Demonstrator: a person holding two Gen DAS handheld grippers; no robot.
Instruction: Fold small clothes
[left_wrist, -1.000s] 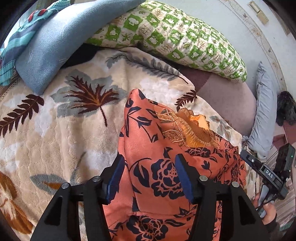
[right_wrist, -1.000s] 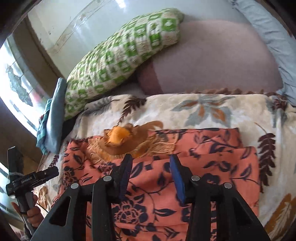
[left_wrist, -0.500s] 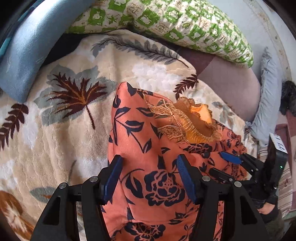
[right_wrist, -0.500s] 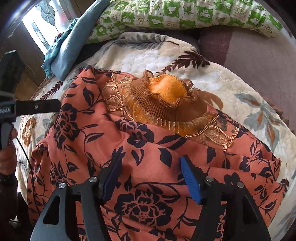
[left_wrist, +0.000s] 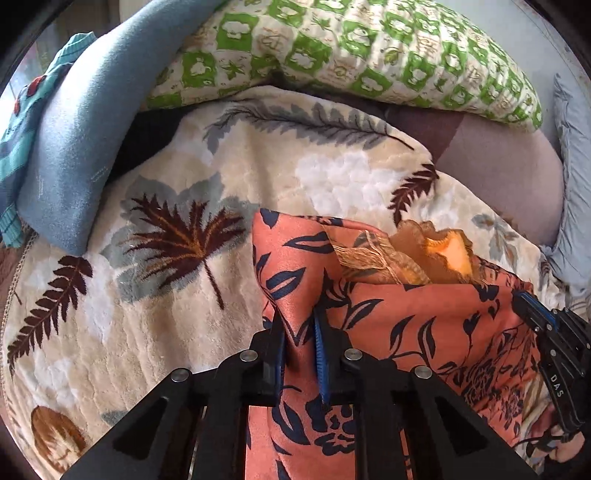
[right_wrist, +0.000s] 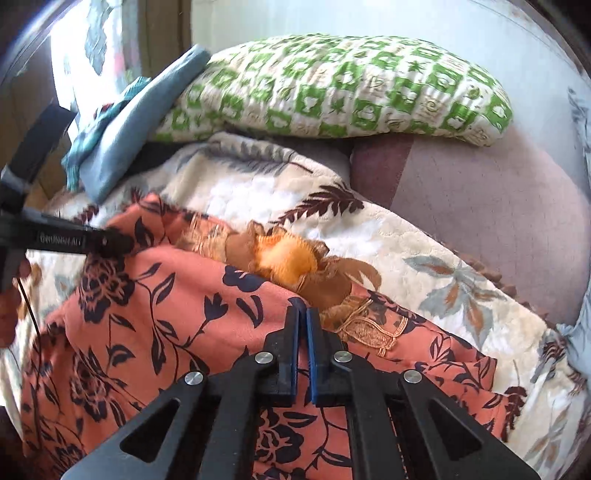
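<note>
You've got open leaf-print blanket (left_wrist: 110, 314) left of the garment (left_wrist: 406, 325); ahead, the green pillow (left_wrist: 351, 48) and blue folded cloth (left_wrist: 74, 147) block the far edge, 2 obstacles.

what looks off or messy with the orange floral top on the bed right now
The orange floral top lies rumpled, not flat, on the leaf-print blanket. Its ruffled collar bulges up in a heap. Nothing looks torn or spilled.

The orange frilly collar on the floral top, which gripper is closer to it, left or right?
Right. The right gripper pinches the floral top just below the orange collar; the left gripper grips farther off.
</note>
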